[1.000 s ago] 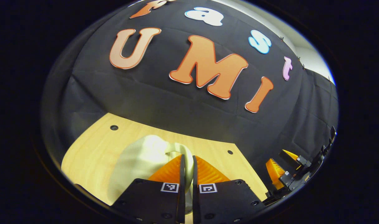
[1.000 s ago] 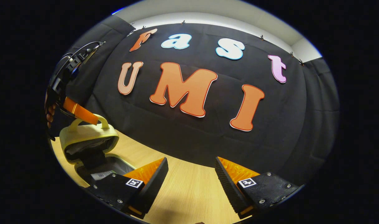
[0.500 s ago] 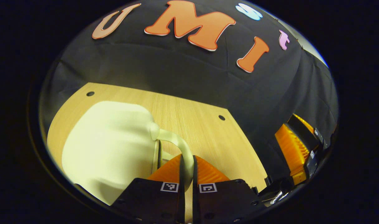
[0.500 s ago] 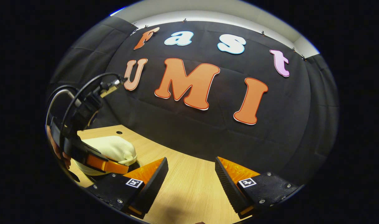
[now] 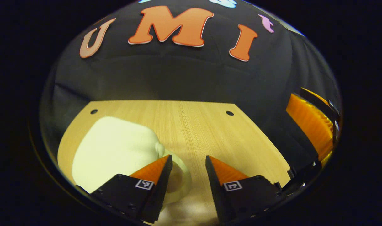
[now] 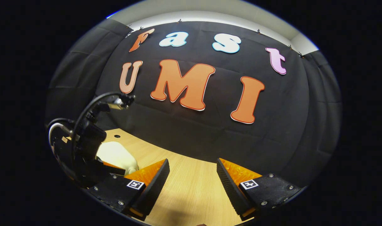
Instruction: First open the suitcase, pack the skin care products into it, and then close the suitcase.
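Note:
A pale cream suitcase [image 5: 115, 150] lies closed on the wooden table [image 5: 197, 125], its curved handle [image 5: 180, 179] pointing toward me. My left gripper [image 5: 186, 166] is open, its left finger over the handle and nothing held between the fingers. In the right gripper view my right gripper [image 6: 192, 172] is open above bare table [image 6: 191, 191]. The suitcase [image 6: 115, 155] lies at the left there, partly hidden by the left gripper [image 6: 84, 150] and its cable. The right gripper's fingers [image 5: 310, 122] show at the right edge of the left gripper view.
The black cloth wall [image 6: 209, 125] rises directly behind the table's far edge. Two small holes [image 5: 230, 113] sit near the table's back corners. Bare tabletop stretches right of the suitcase.
My left gripper lowered the lid by its handle until the suitcase was closed, then opened and let the handle go. The right gripper has barely moved.

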### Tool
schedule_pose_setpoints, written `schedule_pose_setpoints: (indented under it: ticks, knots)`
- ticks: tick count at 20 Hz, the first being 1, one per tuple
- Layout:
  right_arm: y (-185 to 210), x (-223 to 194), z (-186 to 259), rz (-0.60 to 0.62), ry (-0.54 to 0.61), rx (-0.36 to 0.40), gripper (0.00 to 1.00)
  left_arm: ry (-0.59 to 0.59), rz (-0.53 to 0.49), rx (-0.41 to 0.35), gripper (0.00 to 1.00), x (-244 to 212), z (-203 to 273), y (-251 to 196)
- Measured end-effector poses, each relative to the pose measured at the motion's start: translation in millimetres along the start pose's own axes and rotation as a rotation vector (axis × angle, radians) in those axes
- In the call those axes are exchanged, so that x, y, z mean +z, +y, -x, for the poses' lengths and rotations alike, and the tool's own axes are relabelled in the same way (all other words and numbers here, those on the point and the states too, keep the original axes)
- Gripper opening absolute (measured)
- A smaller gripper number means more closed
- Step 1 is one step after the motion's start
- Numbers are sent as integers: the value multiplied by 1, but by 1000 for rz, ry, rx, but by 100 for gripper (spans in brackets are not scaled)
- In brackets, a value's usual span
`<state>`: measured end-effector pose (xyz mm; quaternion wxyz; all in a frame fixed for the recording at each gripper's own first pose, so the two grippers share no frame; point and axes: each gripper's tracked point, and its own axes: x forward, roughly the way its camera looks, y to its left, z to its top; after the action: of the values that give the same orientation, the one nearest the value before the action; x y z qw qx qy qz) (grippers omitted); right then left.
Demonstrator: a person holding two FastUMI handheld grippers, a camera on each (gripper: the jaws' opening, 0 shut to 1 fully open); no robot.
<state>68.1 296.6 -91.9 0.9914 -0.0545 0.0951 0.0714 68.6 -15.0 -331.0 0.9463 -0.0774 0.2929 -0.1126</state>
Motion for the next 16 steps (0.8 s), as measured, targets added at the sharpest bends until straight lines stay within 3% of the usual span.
schedule_pose_setpoints:
  ticks: [2, 7, 11, 16]
  knots:
    - [0, 14, 0, -5, -26, -8, 95, -127, -32, 24, 92, 43, 15, -3]
    - [0, 49, -4, -36, -102, -7, 96, -389, -98, 121, 96, 119, 68, 7]
    - [6, 63, -4, -18, -156, 10, 96, -499, -92, 169, 97, 154, 103, 11]
    - [12, 67, -7, -26, -167, 31, 95, -562, -112, 226, 96, 166, 121, 16]
